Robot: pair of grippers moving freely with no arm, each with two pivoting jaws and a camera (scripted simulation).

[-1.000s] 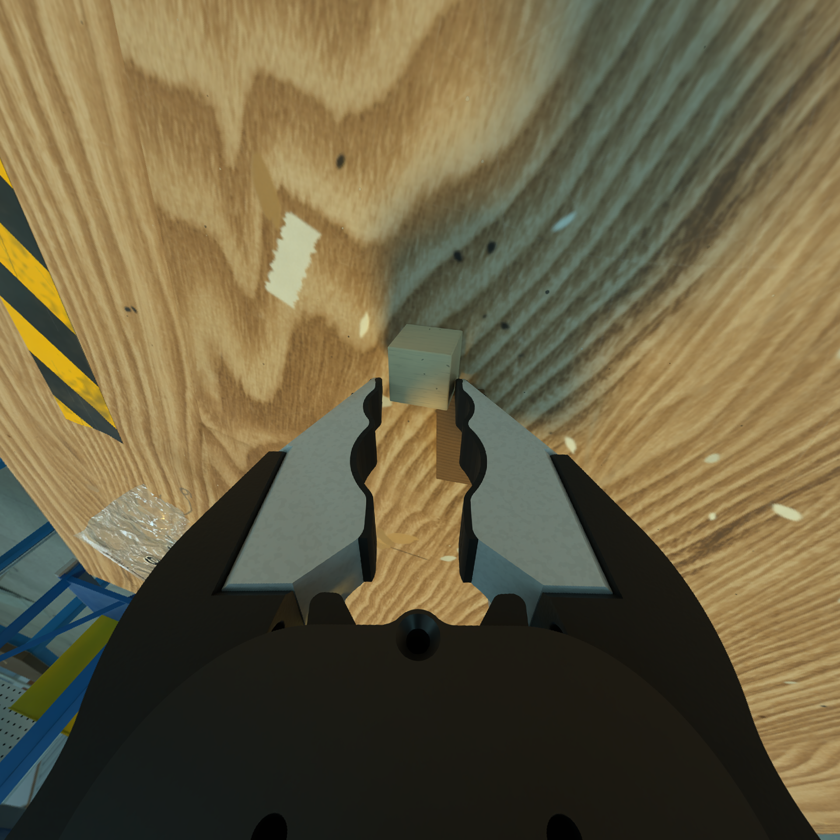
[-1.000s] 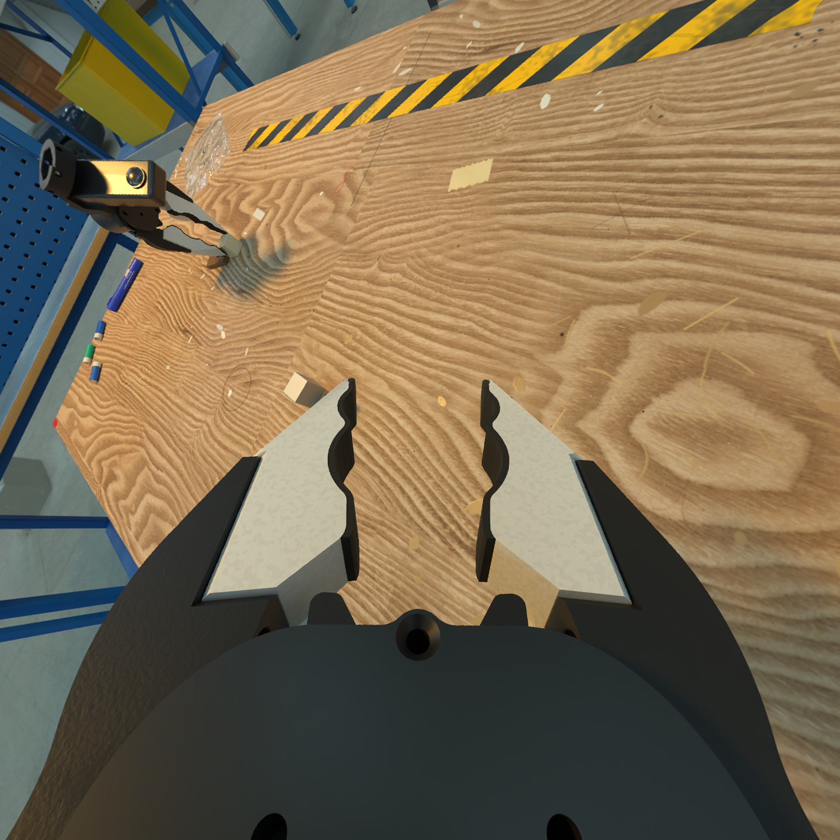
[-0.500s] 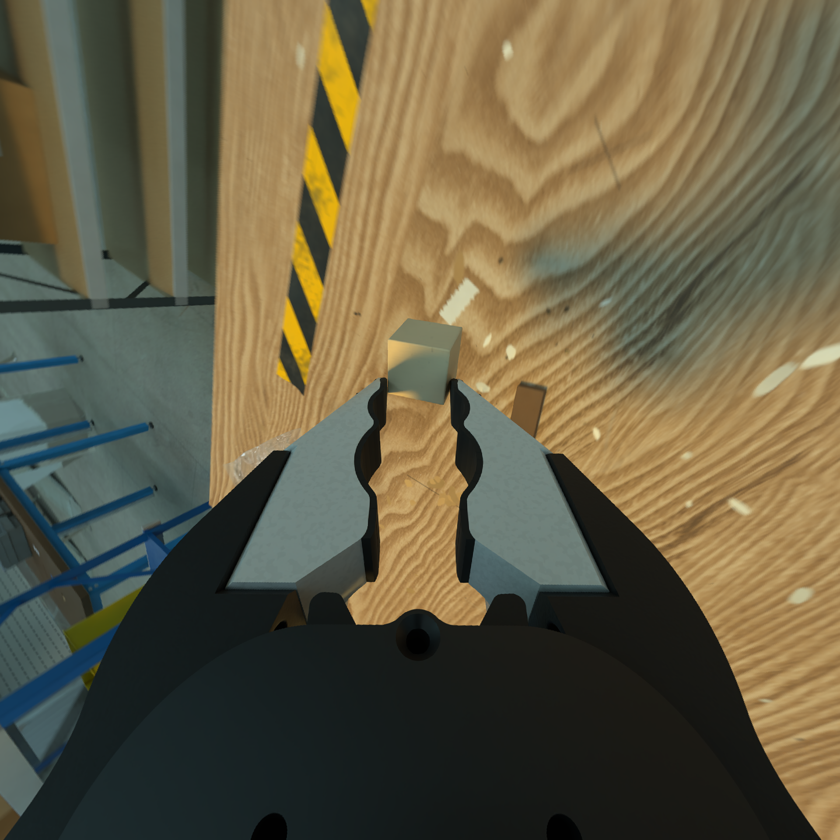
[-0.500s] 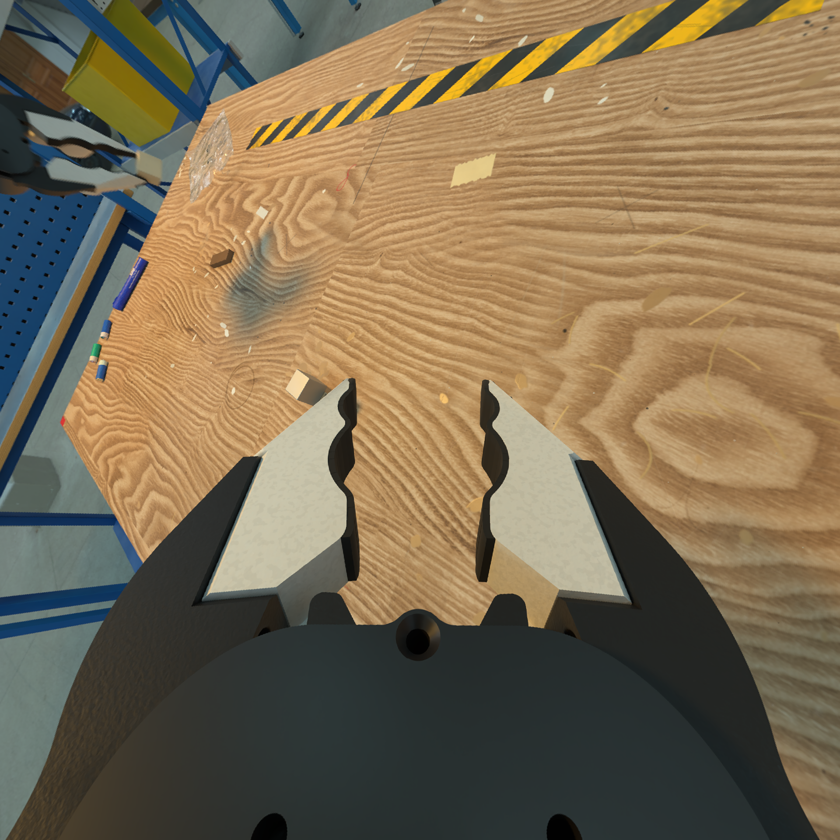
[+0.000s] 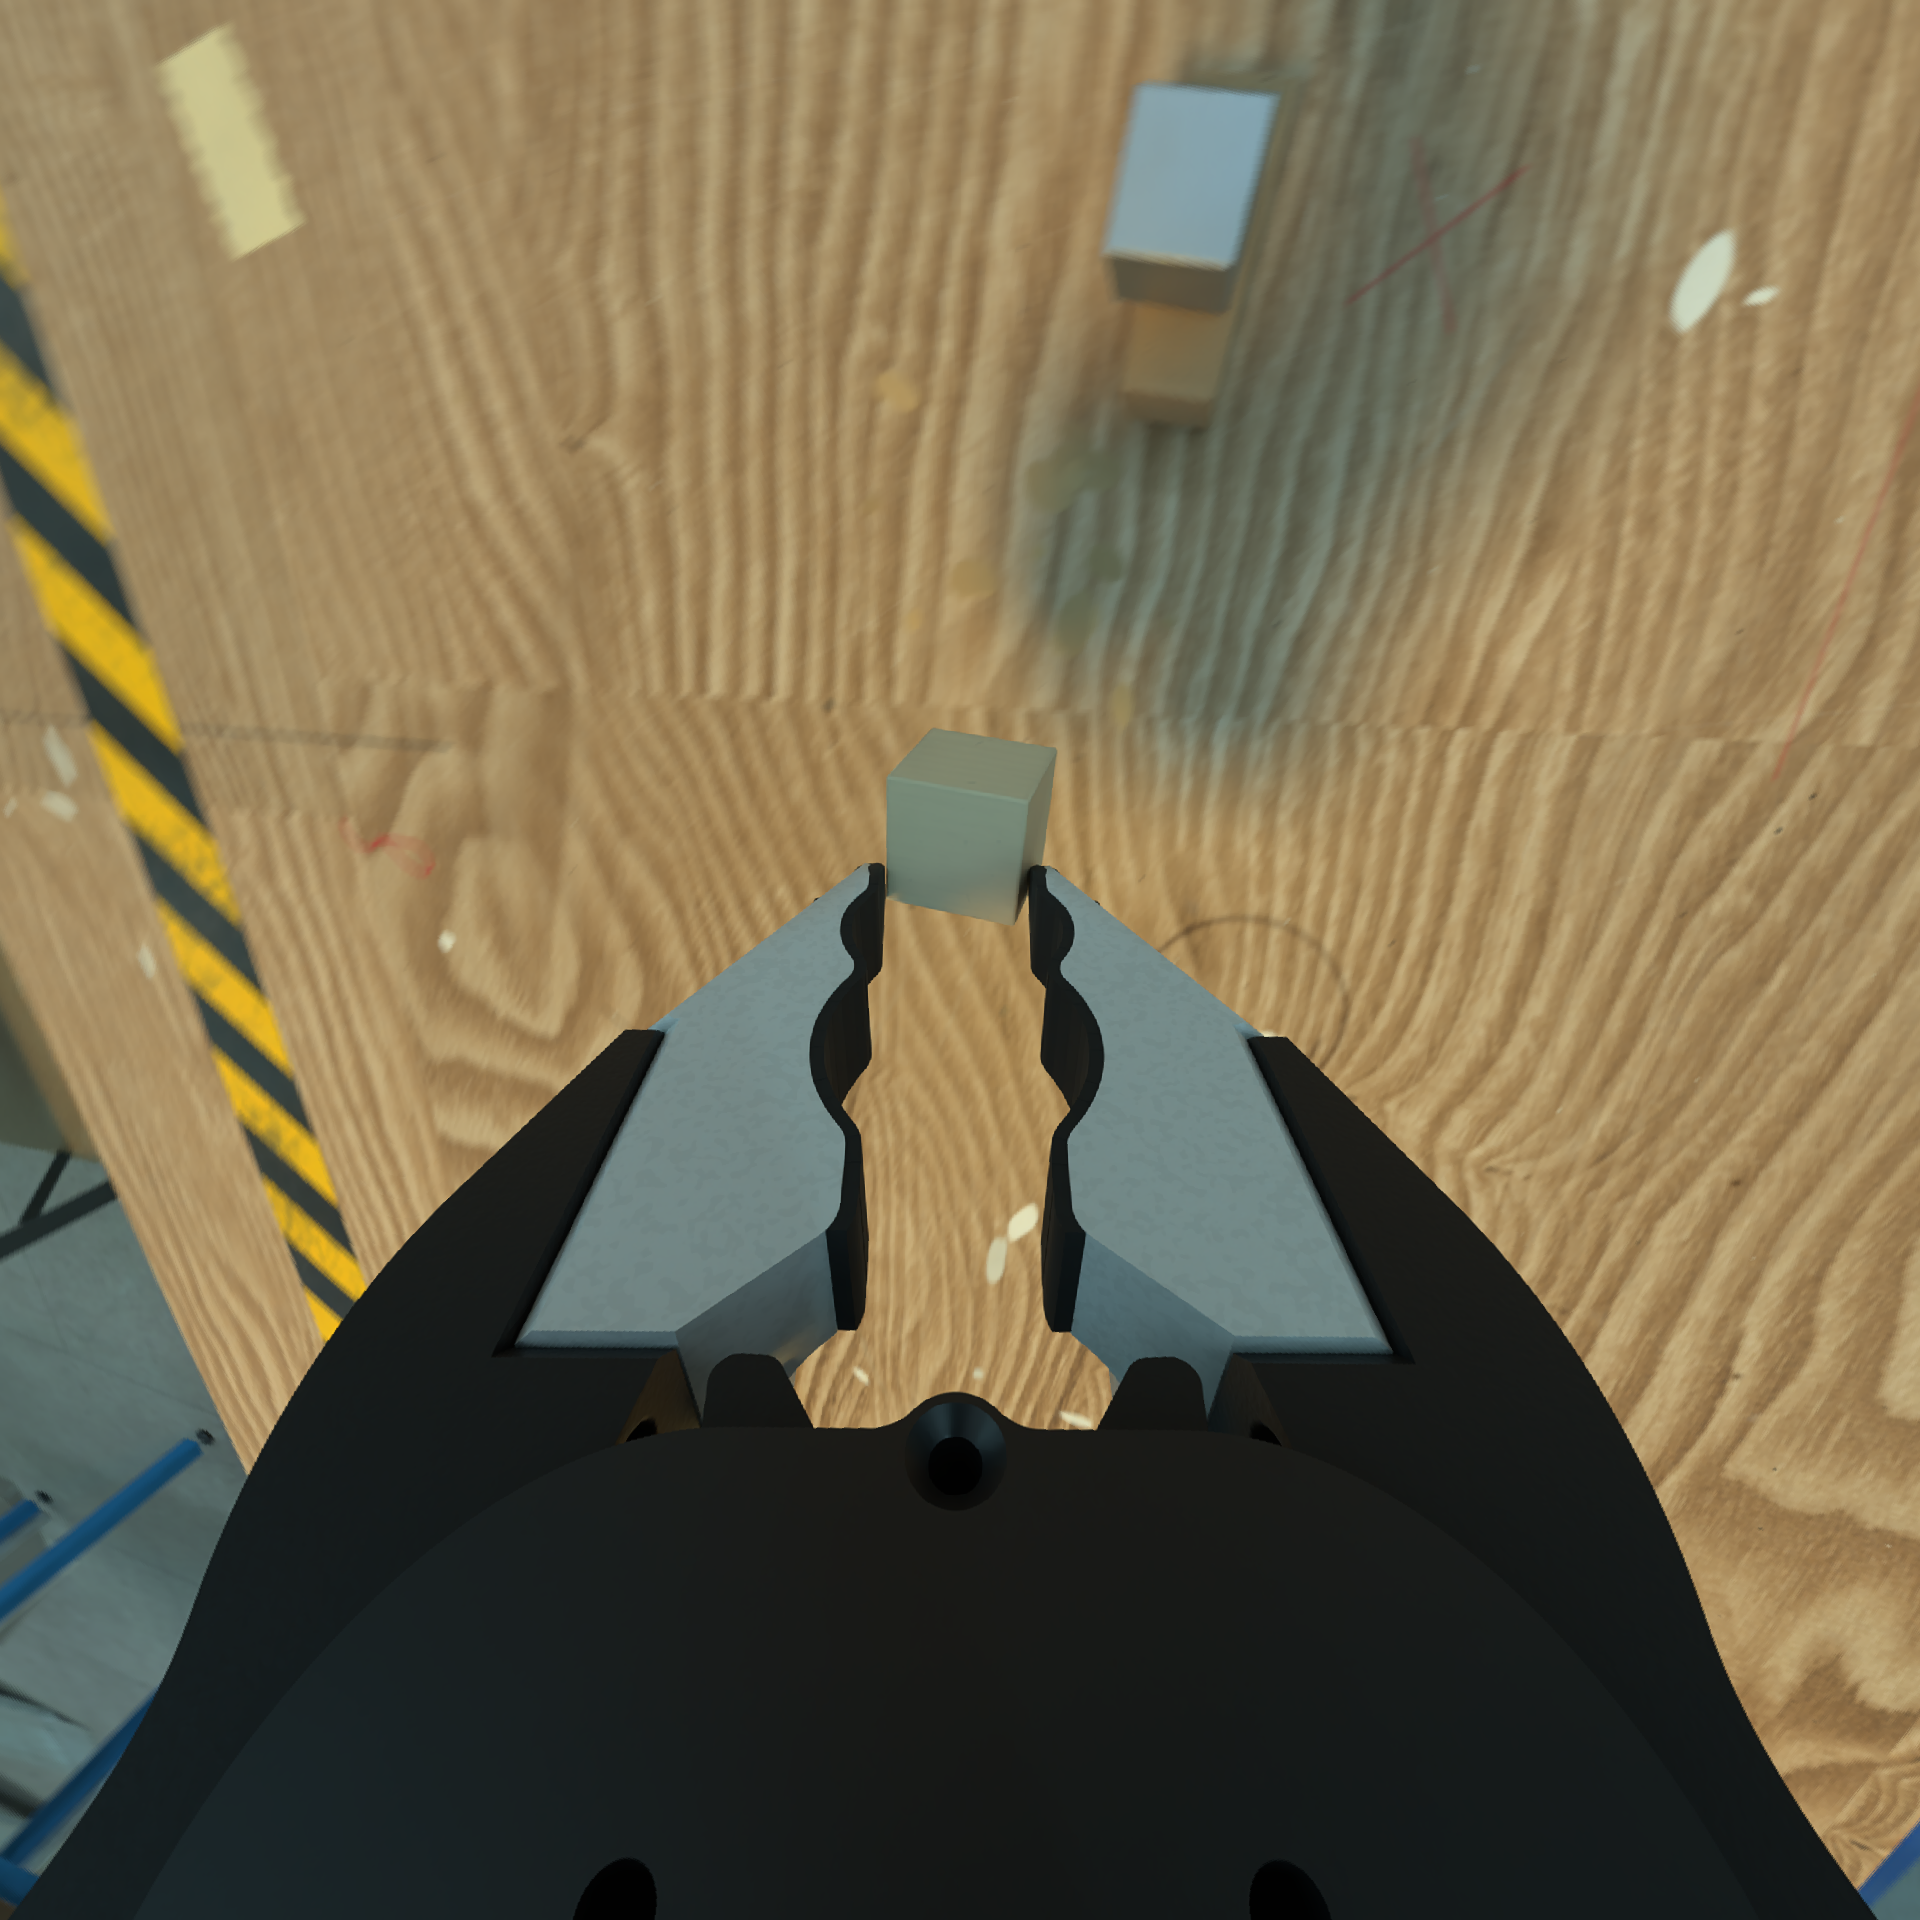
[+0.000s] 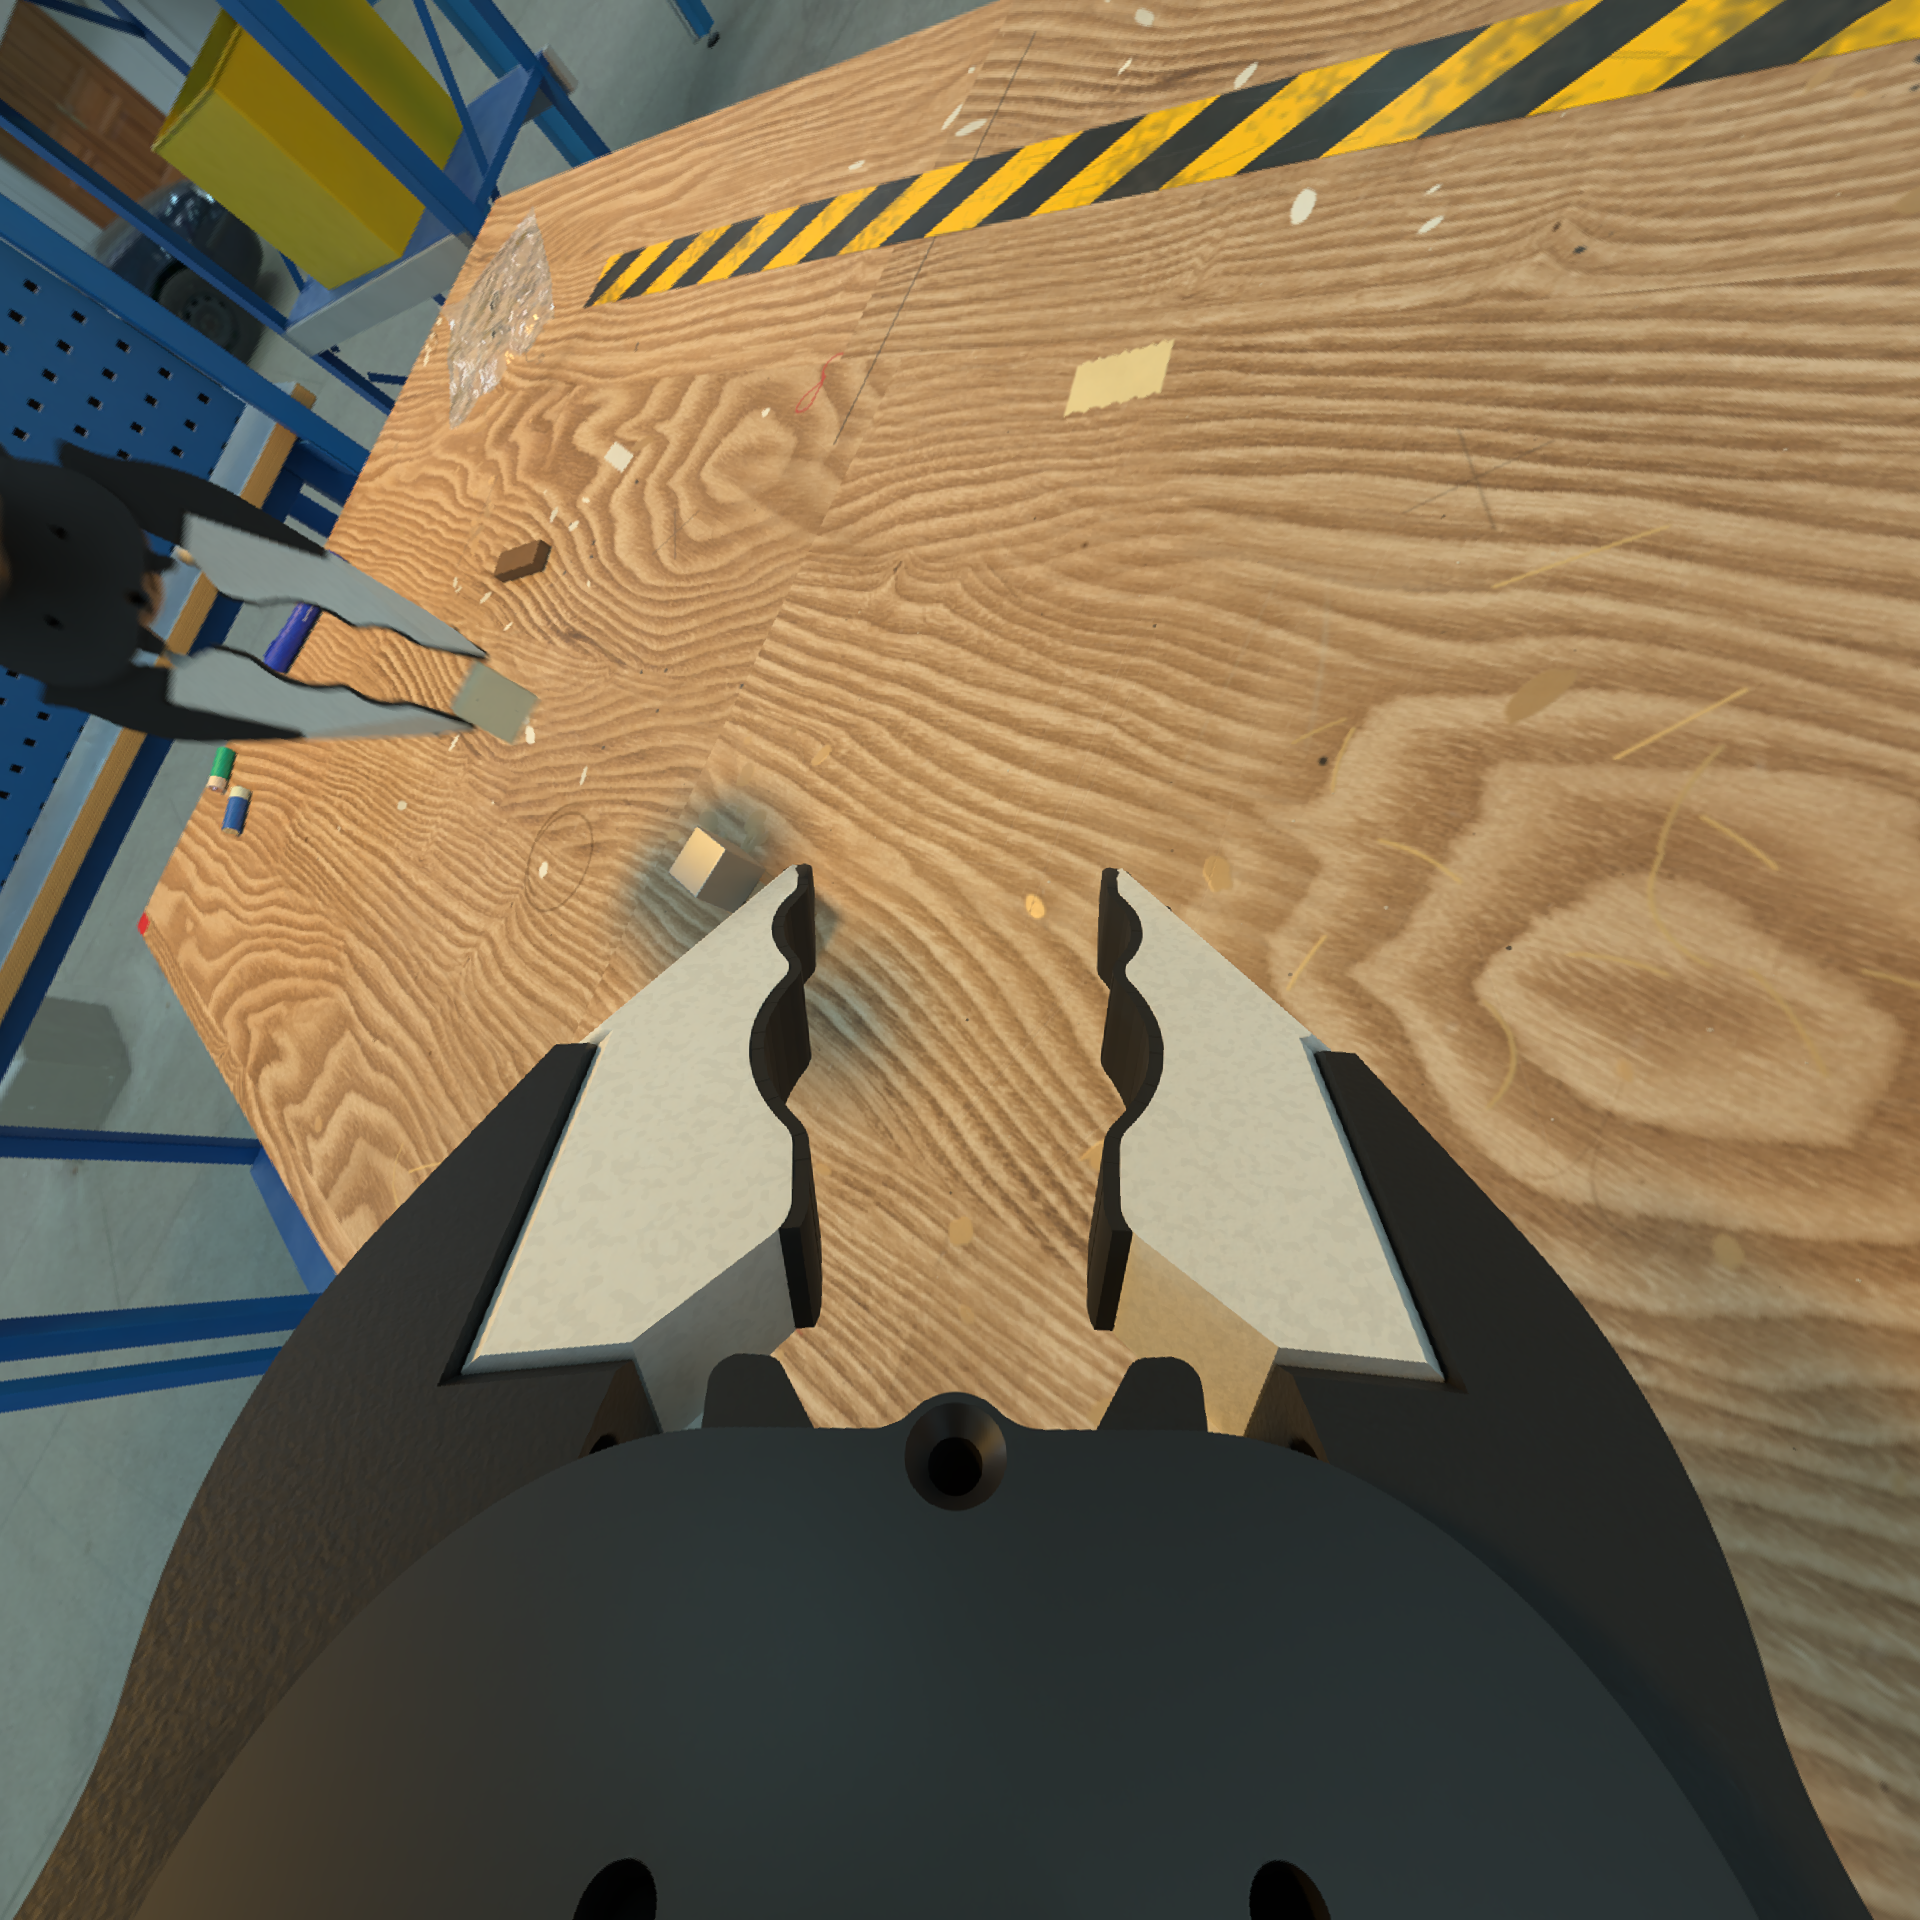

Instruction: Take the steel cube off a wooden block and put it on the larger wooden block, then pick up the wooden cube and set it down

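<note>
My left gripper (image 5: 956,883) is shut on the steel cube (image 5: 966,826), a small grey cube pinched at the fingertips and held above the wooden table (image 5: 1558,1039). The larger pale wooden block (image 5: 1190,197) stands on the table ahead of it, at some distance. In the right wrist view the left gripper (image 6: 478,686) holds the steel cube (image 6: 497,701) in the air, left of the pale block (image 6: 712,868). The small brown wooden block (image 6: 522,559) lies bare farther back. My right gripper (image 6: 954,883) is open and empty, just right of the pale block.
A yellow-and-black stripe (image 6: 1143,156) runs along the table's far edge. A pale tape scrap (image 6: 1120,376), crumpled clear plastic (image 6: 499,312) and small coloured cylinders (image 6: 231,795) near the left edge lie on the table. A blue rack with a yellow bin (image 6: 301,135) stands beyond.
The left gripper has lifted the steel cube off the small brown block and carried it toward the pale block. The right gripper has stayed still and open.
</note>
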